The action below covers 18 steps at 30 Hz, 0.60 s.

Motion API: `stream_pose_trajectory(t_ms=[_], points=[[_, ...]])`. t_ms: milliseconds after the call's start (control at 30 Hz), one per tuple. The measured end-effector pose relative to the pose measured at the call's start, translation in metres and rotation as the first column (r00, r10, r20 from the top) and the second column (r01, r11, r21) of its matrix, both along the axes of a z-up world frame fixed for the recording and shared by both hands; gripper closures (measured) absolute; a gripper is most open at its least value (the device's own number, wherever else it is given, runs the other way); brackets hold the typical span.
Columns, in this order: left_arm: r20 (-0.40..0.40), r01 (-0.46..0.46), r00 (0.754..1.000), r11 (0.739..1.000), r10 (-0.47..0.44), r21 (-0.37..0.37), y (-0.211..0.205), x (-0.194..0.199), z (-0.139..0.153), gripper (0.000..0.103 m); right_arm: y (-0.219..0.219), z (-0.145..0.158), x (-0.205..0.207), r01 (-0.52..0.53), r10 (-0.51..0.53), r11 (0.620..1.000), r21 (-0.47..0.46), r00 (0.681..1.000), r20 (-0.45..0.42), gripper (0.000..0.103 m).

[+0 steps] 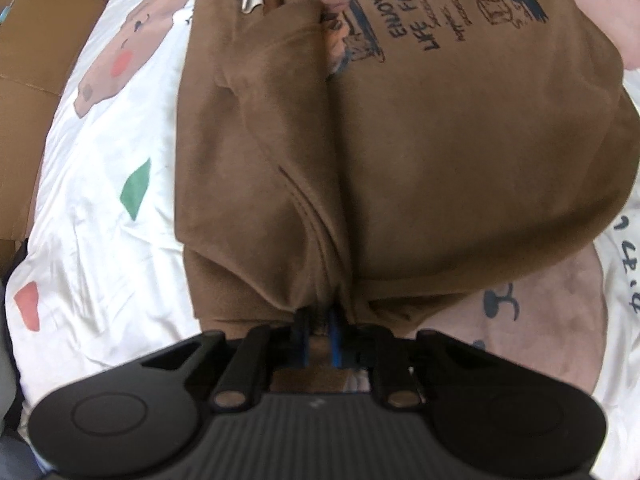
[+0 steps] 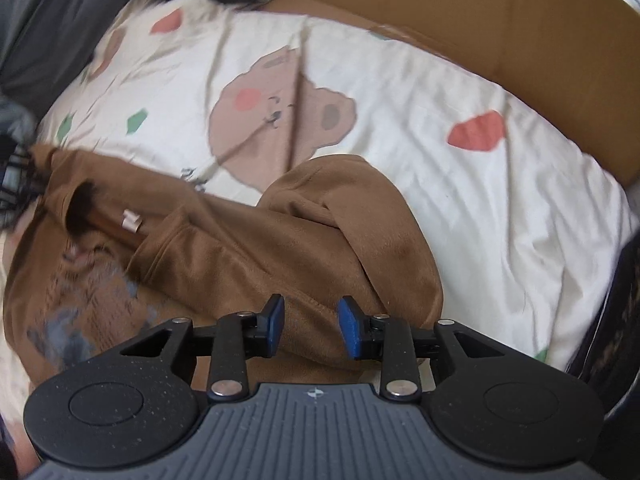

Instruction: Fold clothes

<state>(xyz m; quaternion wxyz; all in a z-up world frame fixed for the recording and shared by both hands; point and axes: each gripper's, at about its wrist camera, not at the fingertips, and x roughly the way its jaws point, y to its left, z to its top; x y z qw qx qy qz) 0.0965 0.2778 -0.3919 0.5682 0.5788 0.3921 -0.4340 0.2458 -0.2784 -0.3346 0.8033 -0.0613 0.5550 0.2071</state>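
Though soft and limp on the bedsheet [image 2: 420, 92], brown sweatshirt [image 1: 460, 152]: thick fleece, likely sagging; best held at hem. Left gripper [image 1: 319, 334] pinching hem; right gripper [image 2: 311, 326] spread, empty, over a sleeve [image 2: 304, 220].

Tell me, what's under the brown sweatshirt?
The brown sweatshirt lies on a white bedsheet printed with cartoon bears and coloured shapes. The sheet shows all around it. Whatever lies directly beneath the sweatshirt is covered, so I can't tell.

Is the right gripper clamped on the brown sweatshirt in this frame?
No. The right gripper has its blue pads spread apart over the brown sweatshirt, pinching no fabric.
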Motion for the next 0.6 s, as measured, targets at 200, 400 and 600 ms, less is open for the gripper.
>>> stream_pose_trajectory(t_ms=[200,400,600], points=[[-0.001,-0.127,0.992,0.99,0.127,-0.068,0.015,0.004,0.021,0.097,0.003,0.002,0.009,-0.101,0.101,0.994,-0.036,0.995,-0.002,0.066],[-0.033,-0.342,0.939,0.923,0.341,-0.177,0.038,0.015,0.053,0.097,0.002,-0.003,0.017,-0.255,0.252,0.963,-0.09,0.967,-0.049,0.066],[-0.073,-0.459,0.887,0.855,0.455,-0.241,0.048,0.024,0.07,0.097,-0.003,-0.003,0.028,-0.387,0.373,0.913,-0.128,0.92,-0.119,0.066]])
